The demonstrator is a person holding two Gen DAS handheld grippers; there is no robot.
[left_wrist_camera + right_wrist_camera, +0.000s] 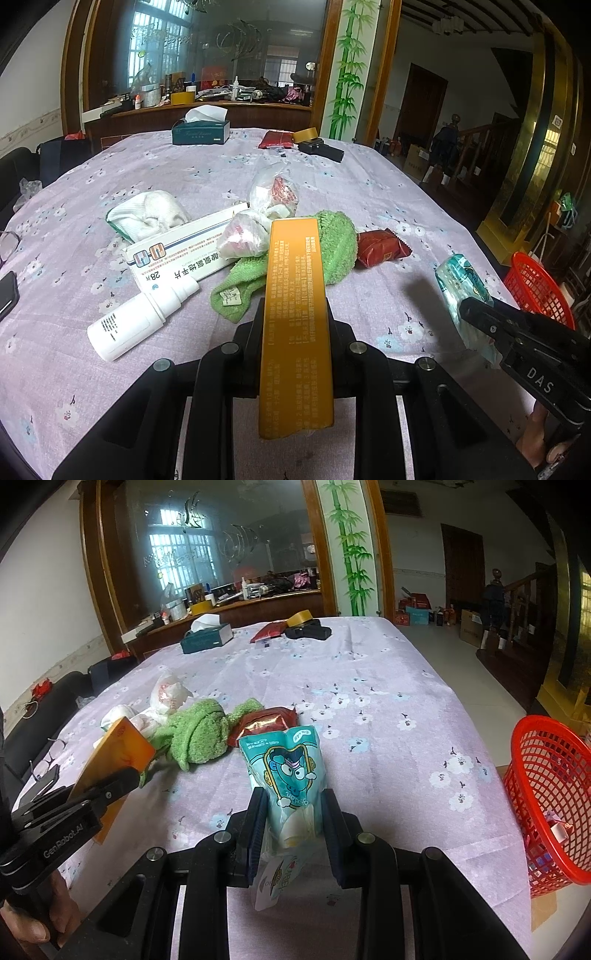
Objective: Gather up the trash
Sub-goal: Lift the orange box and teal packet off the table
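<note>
Left wrist view looks across the table [369, 177], draped in a lilac flowered cloth, with the red basket [550, 805] standing off its right edge. Left gripper [295, 332] is clamped on a long orange box [295, 325] — held above the cloth. Right gripper [293, 827] pinches a teal snack pouch [291, 771]. Green towel [332, 243], white bottle [140, 317] and red wrapper [382, 247] lie mid-table.

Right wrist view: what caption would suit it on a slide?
Right hand-held gripper clamps a teal snack packet above the floral tablecloth, red basket alongside.
</note>
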